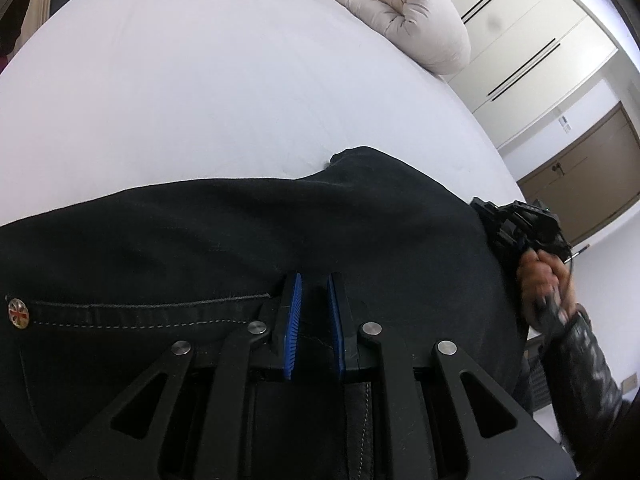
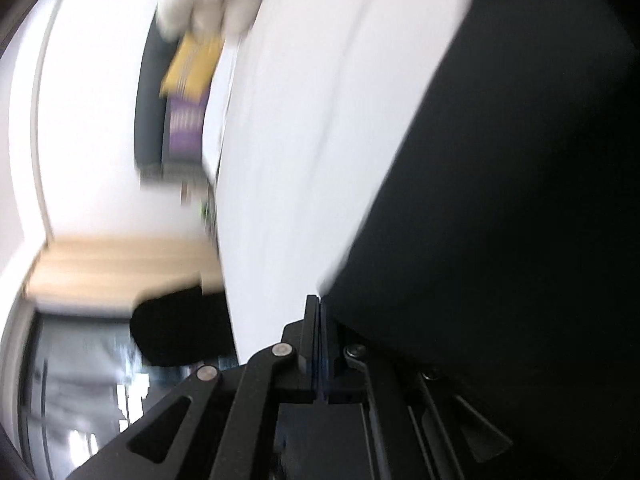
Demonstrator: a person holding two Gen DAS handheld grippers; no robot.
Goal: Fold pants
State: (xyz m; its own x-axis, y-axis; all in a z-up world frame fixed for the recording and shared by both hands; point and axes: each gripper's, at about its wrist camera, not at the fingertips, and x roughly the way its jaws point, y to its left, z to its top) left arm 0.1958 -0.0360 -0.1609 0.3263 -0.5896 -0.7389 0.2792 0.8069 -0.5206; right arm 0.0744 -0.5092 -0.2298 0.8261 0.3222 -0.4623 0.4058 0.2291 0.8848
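Black pants (image 1: pixel 224 240) lie across the near part of a white bed (image 1: pixel 200 100), with a metal waist button (image 1: pixel 18 313) at the left. My left gripper (image 1: pixel 314 292) sits on the waistband, its blue pads a small gap apart with waistband fabric between them. My right gripper (image 2: pixel 321 312) is shut, its fingers pressed together at the edge of the black pants (image 2: pixel 500 220). The right gripper also shows in the left wrist view (image 1: pixel 516 220), held by a hand at the pants' right end. The right wrist view is blurred.
A rolled beige duvet (image 1: pixel 400 12) lies at the bed's far right. White wardrobe doors (image 1: pixel 532 40) and a brown door (image 1: pixel 584 176) stand beyond the bed. In the right wrist view, yellow and purple items (image 2: pixel 188 92) sit beside the bed.
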